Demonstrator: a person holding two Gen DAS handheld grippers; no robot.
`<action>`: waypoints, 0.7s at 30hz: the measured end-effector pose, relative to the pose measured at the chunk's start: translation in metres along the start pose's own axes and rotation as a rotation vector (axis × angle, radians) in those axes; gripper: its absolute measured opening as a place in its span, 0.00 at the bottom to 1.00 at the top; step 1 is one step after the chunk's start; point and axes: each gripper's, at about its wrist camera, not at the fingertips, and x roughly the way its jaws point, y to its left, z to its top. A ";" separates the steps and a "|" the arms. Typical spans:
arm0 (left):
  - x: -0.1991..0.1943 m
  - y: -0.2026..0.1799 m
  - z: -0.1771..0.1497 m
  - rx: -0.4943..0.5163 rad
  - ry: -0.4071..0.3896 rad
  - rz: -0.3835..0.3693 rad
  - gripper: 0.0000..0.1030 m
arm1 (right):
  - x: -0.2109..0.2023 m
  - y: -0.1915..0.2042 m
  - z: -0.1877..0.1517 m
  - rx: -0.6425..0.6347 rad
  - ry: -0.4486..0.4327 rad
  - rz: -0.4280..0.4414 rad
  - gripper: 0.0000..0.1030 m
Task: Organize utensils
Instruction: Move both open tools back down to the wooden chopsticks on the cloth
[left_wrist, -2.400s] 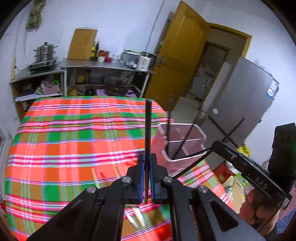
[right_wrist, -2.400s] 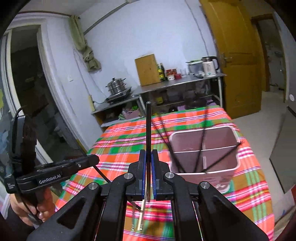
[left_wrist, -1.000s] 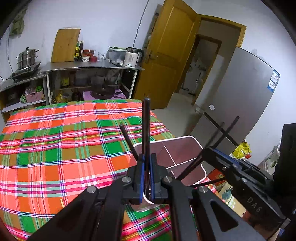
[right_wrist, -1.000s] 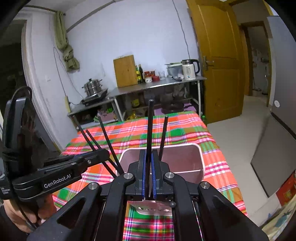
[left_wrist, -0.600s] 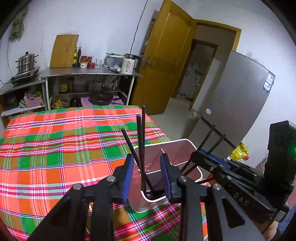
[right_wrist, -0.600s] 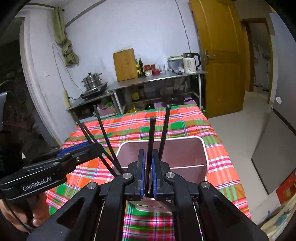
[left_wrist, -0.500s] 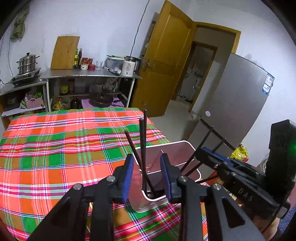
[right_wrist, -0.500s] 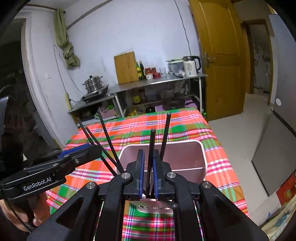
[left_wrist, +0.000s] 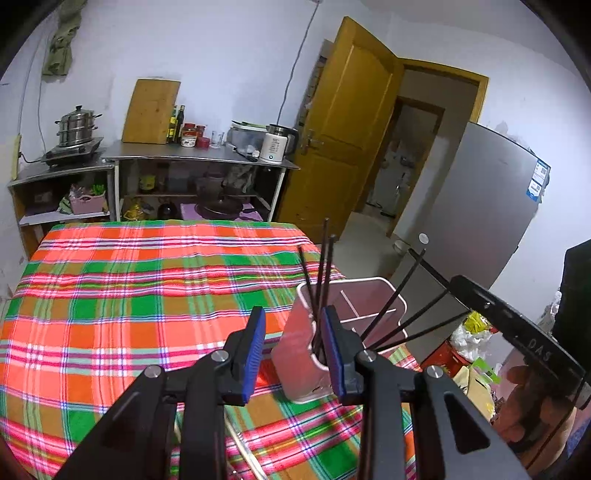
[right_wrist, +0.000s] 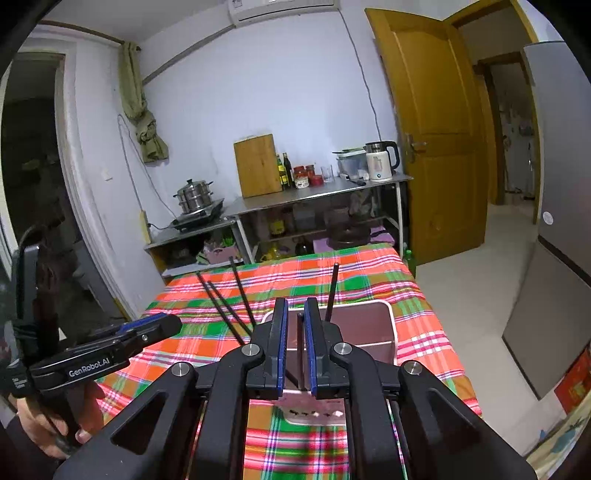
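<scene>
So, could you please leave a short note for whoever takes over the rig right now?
Left gripper: open, empty, just short of the pink holder.
Right gripper: barely open over the holder, one black chopstick loose between its pads.
Done: several black chopsticks stand in the holder.
To do: a pale stick lies on the plaid cloth; more may be out of view.

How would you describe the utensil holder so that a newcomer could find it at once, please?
Look at the plaid table and go to its edge nearest the yellow door. The holder is the pale pink divided bin there, the only container on the cloth, with black chopsticks sticking out.
</scene>
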 end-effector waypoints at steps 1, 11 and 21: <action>-0.003 0.001 -0.002 0.002 -0.003 0.008 0.32 | -0.002 0.001 -0.002 0.000 -0.003 0.003 0.09; -0.021 0.030 -0.042 -0.023 0.007 0.077 0.32 | -0.002 0.014 -0.031 0.001 0.029 0.066 0.09; -0.016 0.060 -0.092 -0.091 0.088 0.130 0.32 | 0.014 0.030 -0.068 -0.016 0.127 0.113 0.09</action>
